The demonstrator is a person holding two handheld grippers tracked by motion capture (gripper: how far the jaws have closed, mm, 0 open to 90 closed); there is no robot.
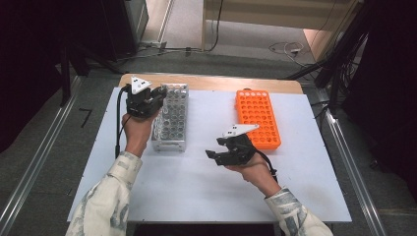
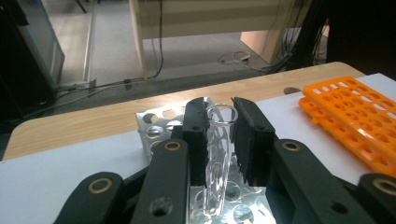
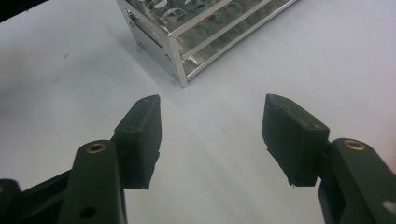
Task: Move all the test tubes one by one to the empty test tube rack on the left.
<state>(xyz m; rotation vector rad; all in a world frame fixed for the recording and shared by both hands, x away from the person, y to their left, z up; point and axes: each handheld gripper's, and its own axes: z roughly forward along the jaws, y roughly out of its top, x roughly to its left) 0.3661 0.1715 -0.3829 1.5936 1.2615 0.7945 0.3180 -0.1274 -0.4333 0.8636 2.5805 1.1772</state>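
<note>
My left gripper [image 2: 219, 135] is clamped on a clear test tube [image 2: 218, 154], its long axis upright, directly above the metal rack [image 1: 172, 120]. My right gripper [image 3: 212, 135] stands empty, jaws apart, near the orange rack [image 1: 258, 120].

The glass tube's [image 2: 218, 154] lower end is cut off by the left gripper view's bottom edge.
</note>
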